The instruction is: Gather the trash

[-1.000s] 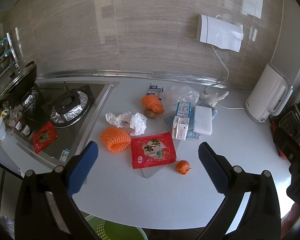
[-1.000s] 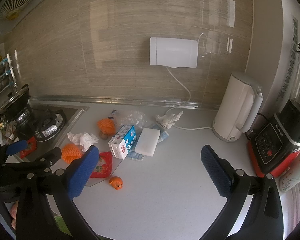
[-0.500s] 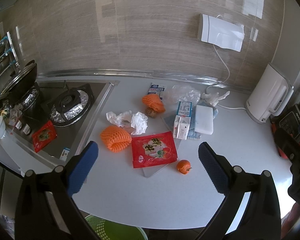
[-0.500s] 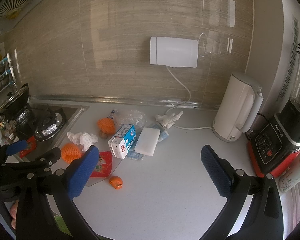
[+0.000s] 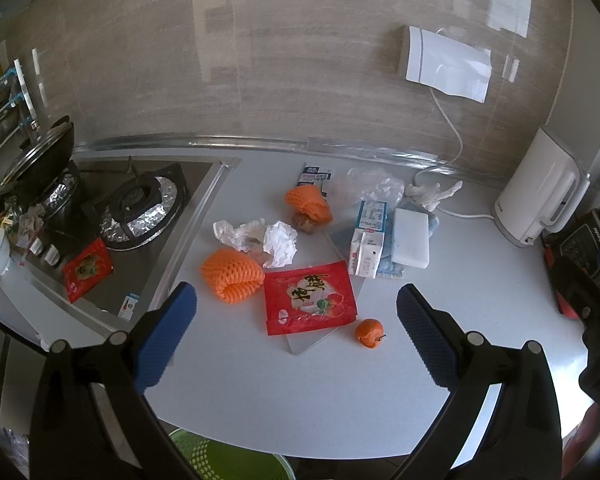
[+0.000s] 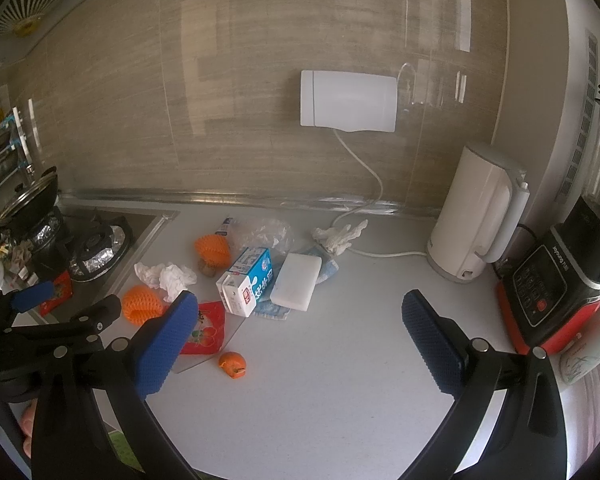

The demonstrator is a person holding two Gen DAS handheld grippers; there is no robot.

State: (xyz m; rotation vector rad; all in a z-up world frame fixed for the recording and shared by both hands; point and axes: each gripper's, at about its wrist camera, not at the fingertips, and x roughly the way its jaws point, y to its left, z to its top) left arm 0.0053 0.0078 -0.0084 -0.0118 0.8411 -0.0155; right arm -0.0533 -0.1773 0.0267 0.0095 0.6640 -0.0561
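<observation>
Trash lies on the white counter (image 5: 480, 280): a red snack wrapper (image 5: 309, 297), two orange foam nets (image 5: 232, 274) (image 5: 308, 202), crumpled white paper (image 5: 274, 238), a milk carton (image 5: 368, 242), a white block (image 5: 411, 237), a clear plastic bag (image 5: 370, 188) and an orange peel (image 5: 369, 333). The carton (image 6: 246, 280), wrapper (image 6: 204, 328) and peel (image 6: 232, 364) also show in the right wrist view. My left gripper (image 5: 296, 336) is open and empty, above the counter's front edge. My right gripper (image 6: 300, 340) is open and empty, to the right of the pile.
A green bin (image 5: 228, 460) sits below the counter's front edge. A gas hob (image 5: 140, 208) with a black pan (image 5: 40, 160) is at the left. A white kettle (image 6: 476, 216), a red blender base (image 6: 556, 292) and a paper cup (image 6: 588, 348) stand at the right.
Both views have barely shifted; the trash pile sits slightly lower in the left wrist view. Both grippers stay open.
</observation>
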